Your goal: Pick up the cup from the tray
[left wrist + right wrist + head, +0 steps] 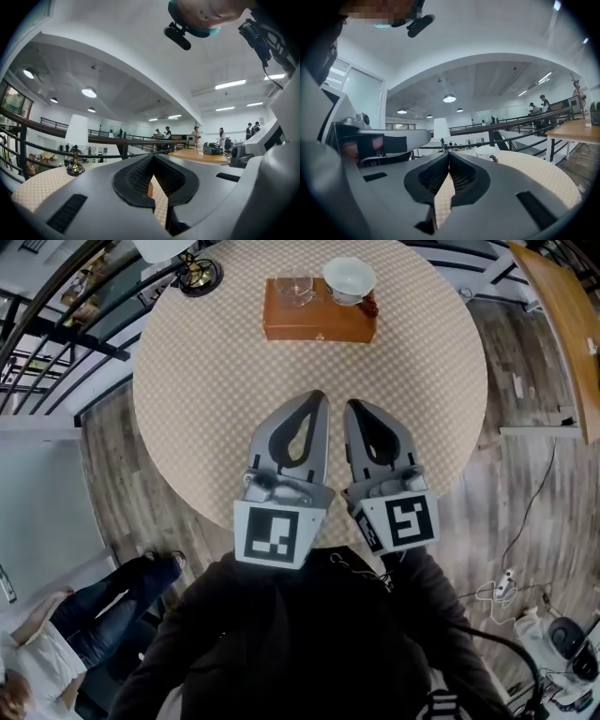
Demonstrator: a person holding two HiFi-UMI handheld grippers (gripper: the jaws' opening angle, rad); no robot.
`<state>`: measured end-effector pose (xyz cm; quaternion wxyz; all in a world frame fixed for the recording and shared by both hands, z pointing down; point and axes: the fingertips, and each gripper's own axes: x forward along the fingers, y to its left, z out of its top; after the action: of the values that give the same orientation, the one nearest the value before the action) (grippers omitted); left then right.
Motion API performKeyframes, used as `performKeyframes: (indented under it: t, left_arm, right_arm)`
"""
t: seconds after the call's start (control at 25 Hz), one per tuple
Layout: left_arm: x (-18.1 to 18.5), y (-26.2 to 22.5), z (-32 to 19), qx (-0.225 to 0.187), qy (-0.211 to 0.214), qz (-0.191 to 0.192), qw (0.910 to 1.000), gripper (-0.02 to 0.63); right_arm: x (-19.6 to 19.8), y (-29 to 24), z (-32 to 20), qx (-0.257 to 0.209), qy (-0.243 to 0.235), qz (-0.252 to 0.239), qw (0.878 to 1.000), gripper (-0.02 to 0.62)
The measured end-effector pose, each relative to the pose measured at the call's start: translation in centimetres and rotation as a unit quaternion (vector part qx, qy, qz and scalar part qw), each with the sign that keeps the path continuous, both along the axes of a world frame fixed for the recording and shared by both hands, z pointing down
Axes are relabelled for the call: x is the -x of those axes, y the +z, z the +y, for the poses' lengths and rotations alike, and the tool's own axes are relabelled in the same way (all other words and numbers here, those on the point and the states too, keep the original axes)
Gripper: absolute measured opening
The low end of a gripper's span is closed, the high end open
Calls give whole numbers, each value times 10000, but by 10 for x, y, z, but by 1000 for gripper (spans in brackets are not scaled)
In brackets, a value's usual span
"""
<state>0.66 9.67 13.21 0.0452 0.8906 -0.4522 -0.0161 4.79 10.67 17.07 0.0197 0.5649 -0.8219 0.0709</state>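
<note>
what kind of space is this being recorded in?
Probably an open-plan office or lab mezzanine: a black railing along the edge, round ceiling lights, people standing among distant desks. The cloth-covered round table sits beside the railing.

Head view looks steeply down on the table [216, 381]; both gripper views skim low across it.

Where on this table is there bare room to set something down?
Bare cloth: the table's left and right sides, plus the strip between the tray and the left gripper and right gripper. Crowded: the far edge, with the lamp and the tray holding a glass cup and white cup.
</note>
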Motion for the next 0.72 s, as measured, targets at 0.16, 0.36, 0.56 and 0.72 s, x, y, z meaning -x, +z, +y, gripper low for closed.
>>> performKeyframes:
  t: [0.16, 0.36, 0.56, 0.72]
  left_arm:
    - [-10, 5, -21, 97, 80, 13, 9999, 5]
    - [-20, 6, -44, 159, 158, -17, 9997, 5]
    - [-32, 17, -72, 125, 104, 22, 9999, 5]
    - [-44, 29, -90, 16, 198, 33, 9998, 5]
  right_arm:
    - [-11, -5, -23, -36, 115, 76, 9999, 6]
    - [-25, -13, -47, -77, 227, 160, 9996, 6]
    - [-36, -4, -73, -142, 166, 190, 9996, 6]
    - [-52, 13, -93, -42, 197, 262, 9995, 6]
